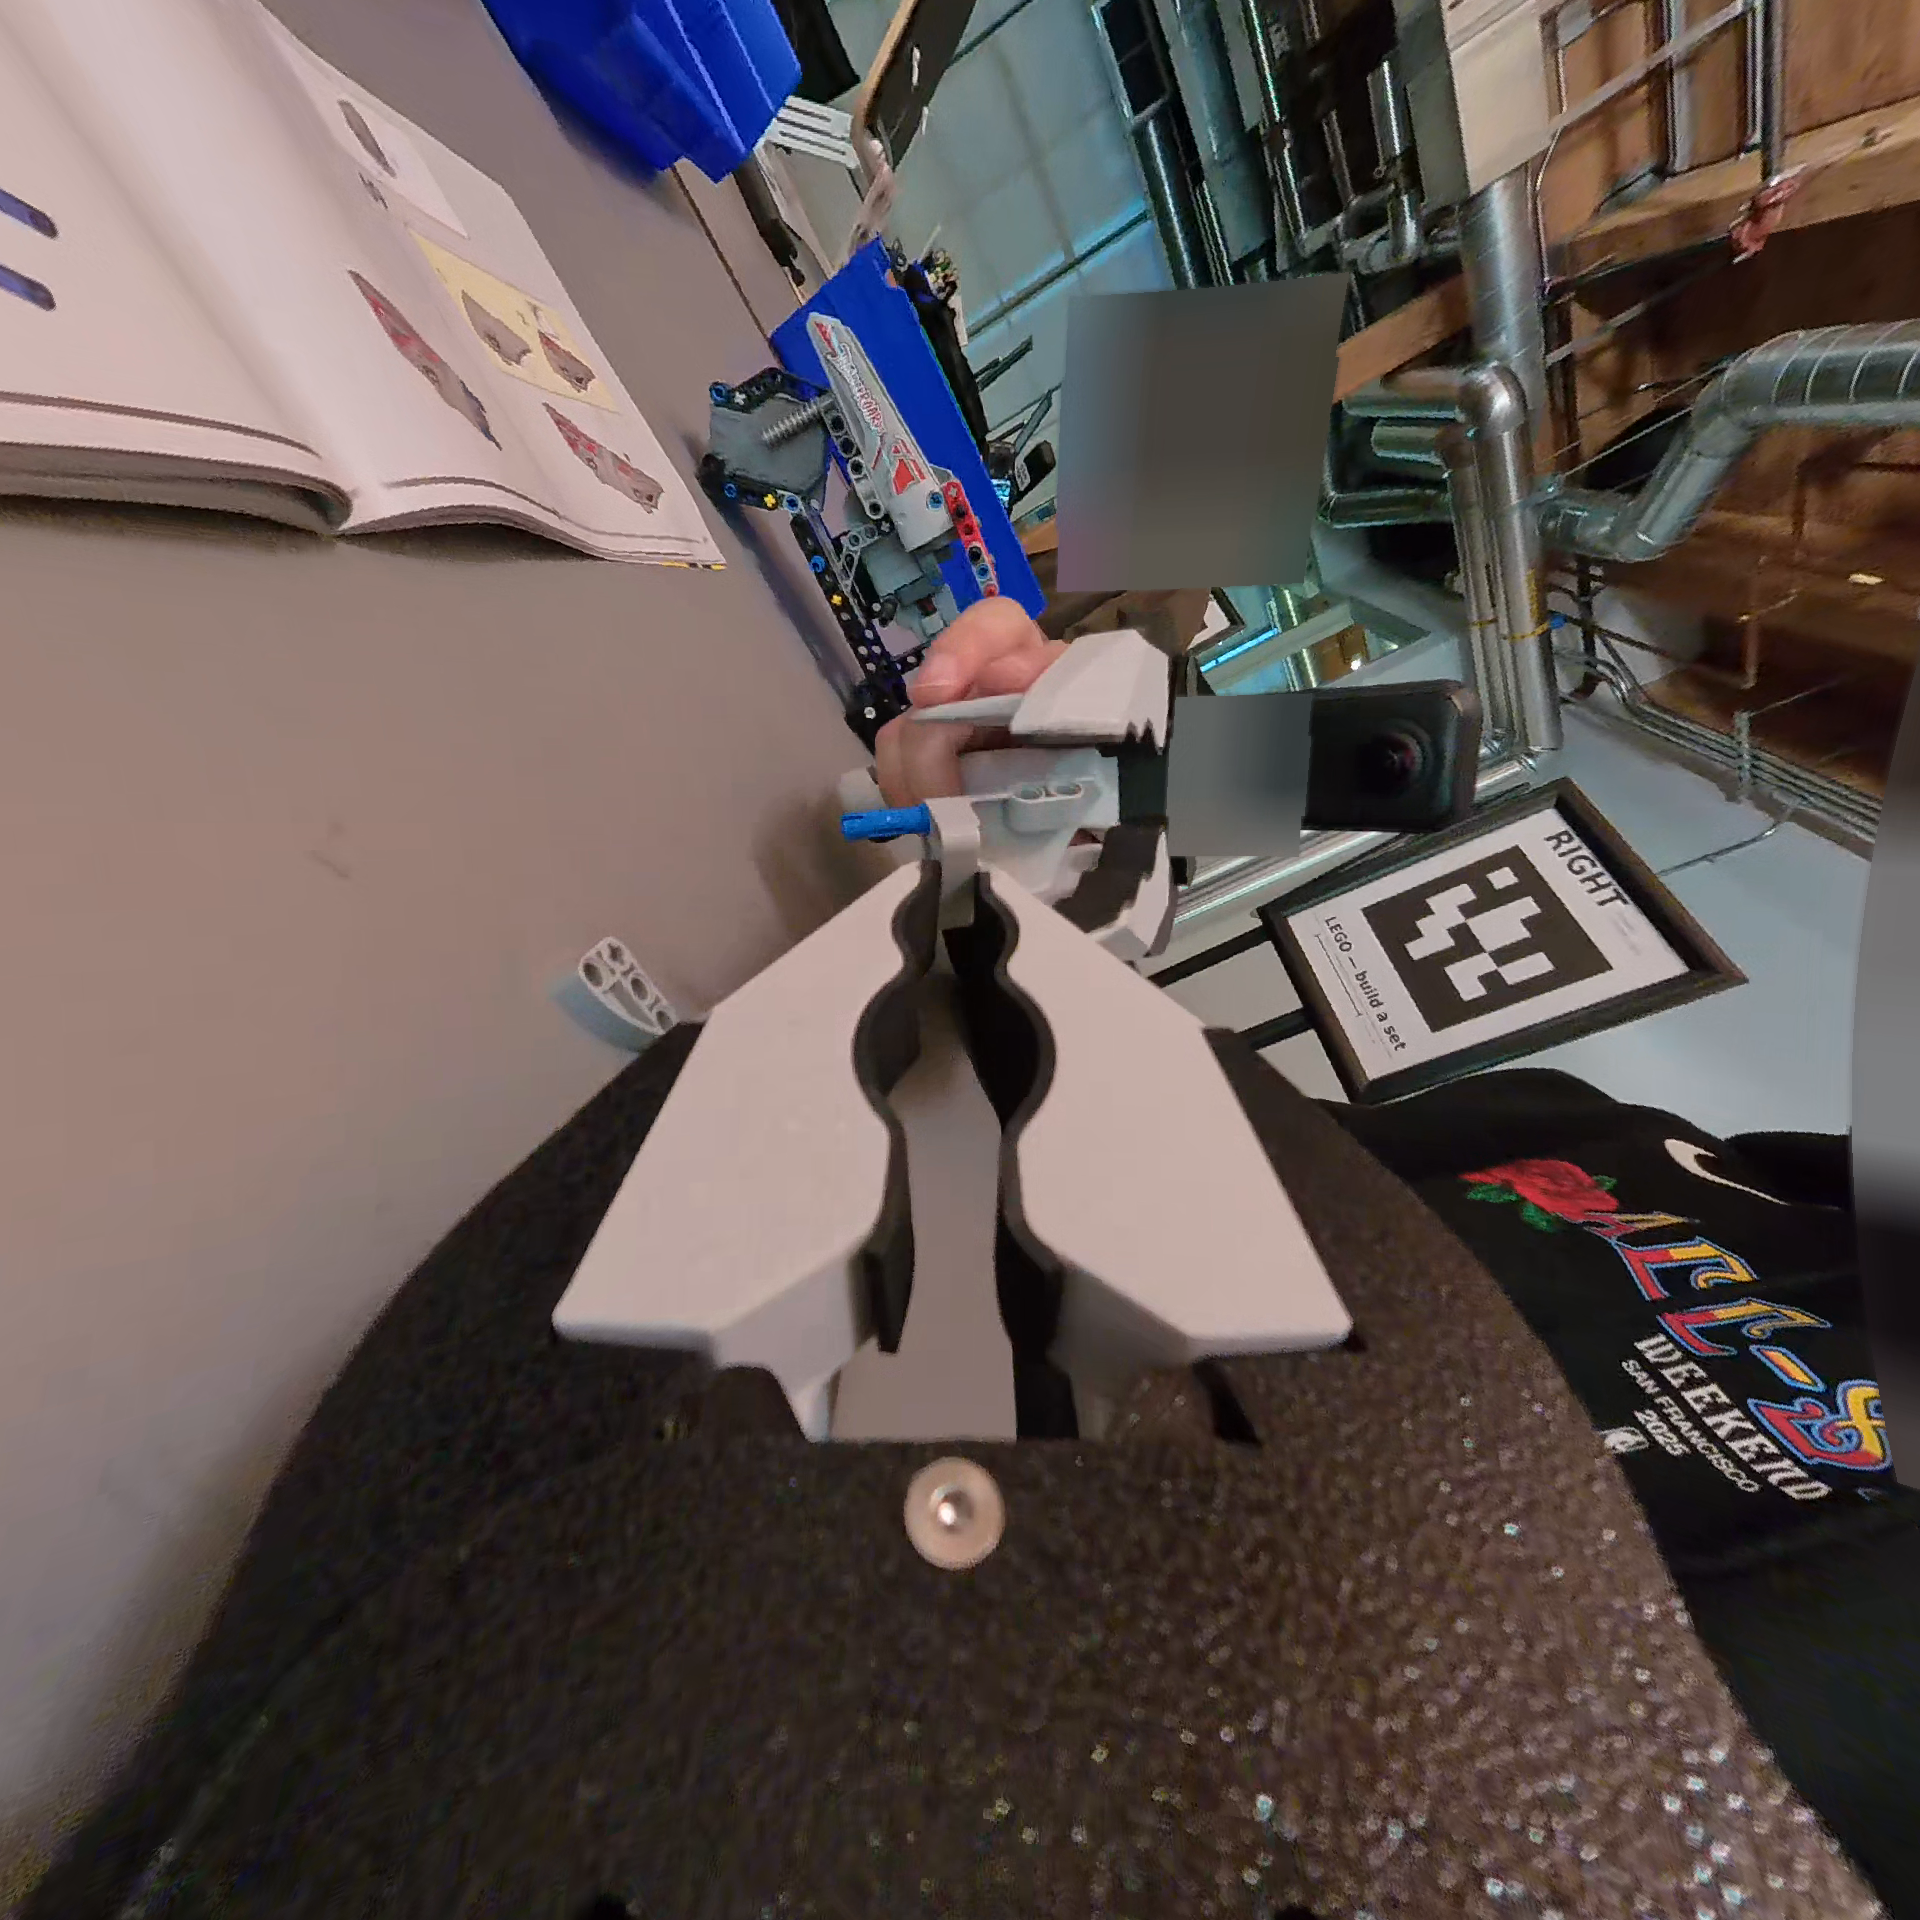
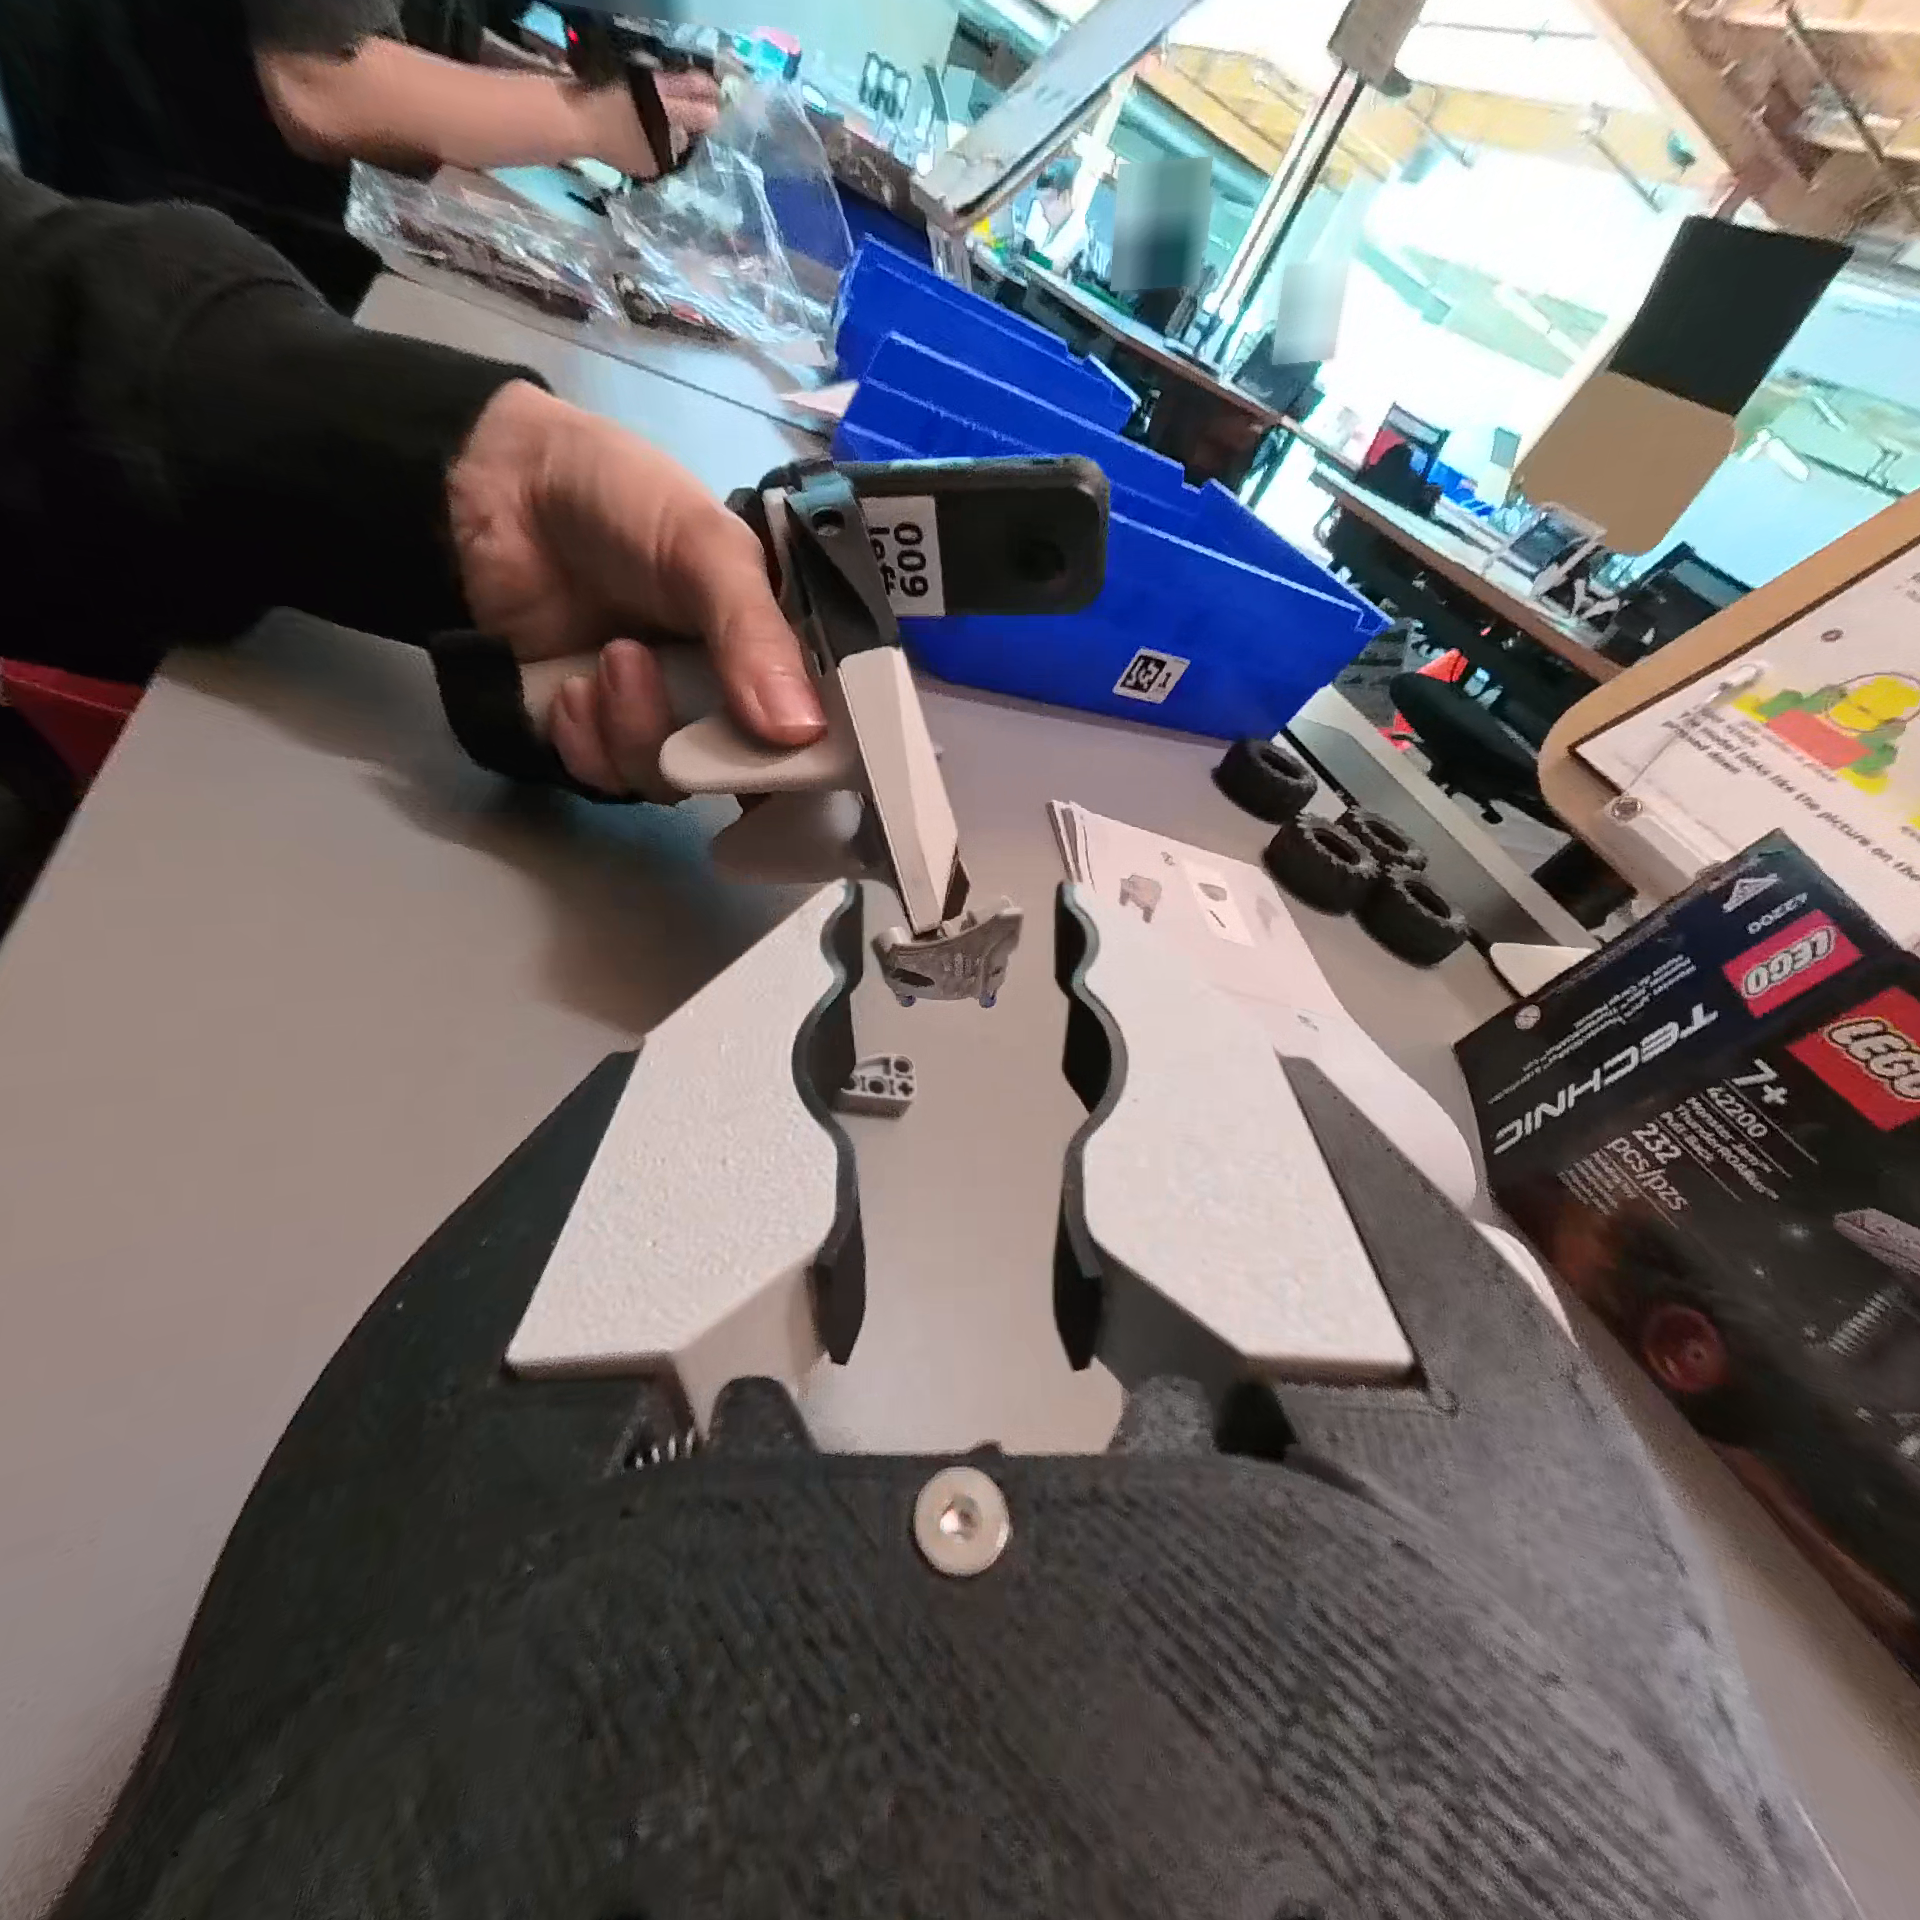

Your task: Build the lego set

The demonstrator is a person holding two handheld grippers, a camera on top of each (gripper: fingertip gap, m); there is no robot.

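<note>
Spread wide over grey table point(image 2: 260, 987), right gripper point(image 2: 956, 914); left gripper point(image 1: 961, 894) pinching grey lego piece point(image 1: 1023, 816) (black tyres point(image 2: 1340, 852) only in right view), workshop behind.

a: the instruction booklet point(image 1: 312, 343) runs off the left wrist view's top and left edges, its drawings too soft to read. the blue bin point(image 1: 665, 73) is cut at the top.

b: in the right wrist view the lego box point(image 2: 1714, 1164) leaves by the right edge, and the grey part point(image 2: 948, 961) hides the left gripper point(image 2: 940, 920) fingertips.

a: a blurred patch covers part of the right gripper point(image 1: 1117, 831).
</note>
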